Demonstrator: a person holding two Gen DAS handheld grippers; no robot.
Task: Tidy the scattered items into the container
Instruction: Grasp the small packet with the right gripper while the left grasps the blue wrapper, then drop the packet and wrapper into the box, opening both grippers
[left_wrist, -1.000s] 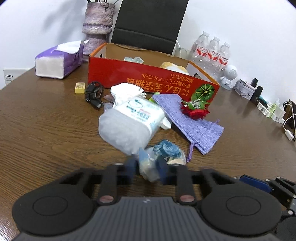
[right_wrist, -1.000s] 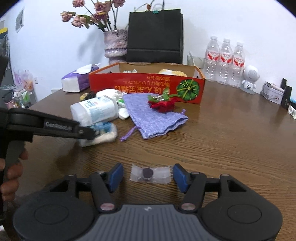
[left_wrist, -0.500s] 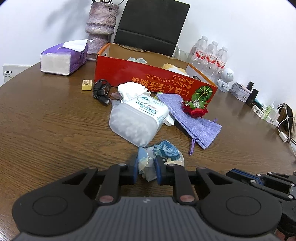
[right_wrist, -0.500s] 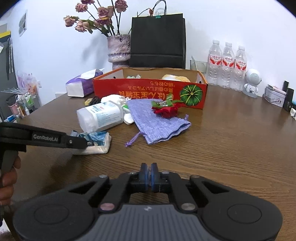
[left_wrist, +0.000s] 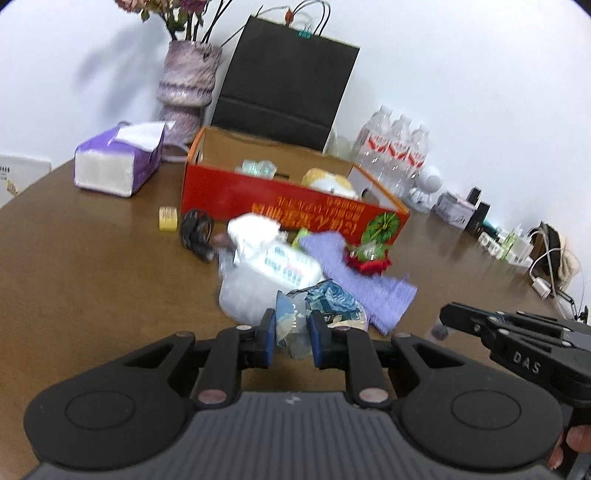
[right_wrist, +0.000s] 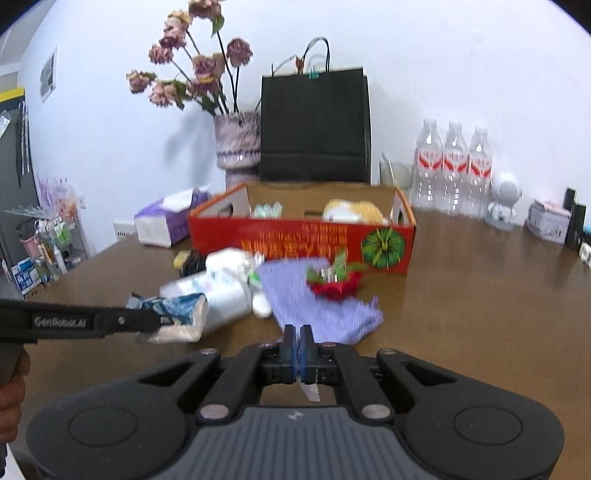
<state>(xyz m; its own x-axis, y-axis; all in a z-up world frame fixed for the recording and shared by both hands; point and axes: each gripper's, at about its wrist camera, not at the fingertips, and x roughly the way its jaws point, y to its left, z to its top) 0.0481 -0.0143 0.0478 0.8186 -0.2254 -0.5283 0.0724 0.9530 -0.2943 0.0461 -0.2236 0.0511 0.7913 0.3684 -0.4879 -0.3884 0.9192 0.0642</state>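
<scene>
Pinching blue packet, left gripper; box beyond

Wood-grain table, semi-gloss; printed cardboard box at twelve o'clock; woven lilac cloth pouch; crinkled glossy plastic packet; matt black paper bag.

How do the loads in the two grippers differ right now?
The left gripper clamps a bulky blue-and-white packet that bulges past its fingers; the right gripper pinches a thin clear sachet, with only a serrated edge showing behind its pads. The left jaws stand apart around the packet, while the right jaws are nearly touching. Both loads appear lifted off the table, short of the red box.
</scene>
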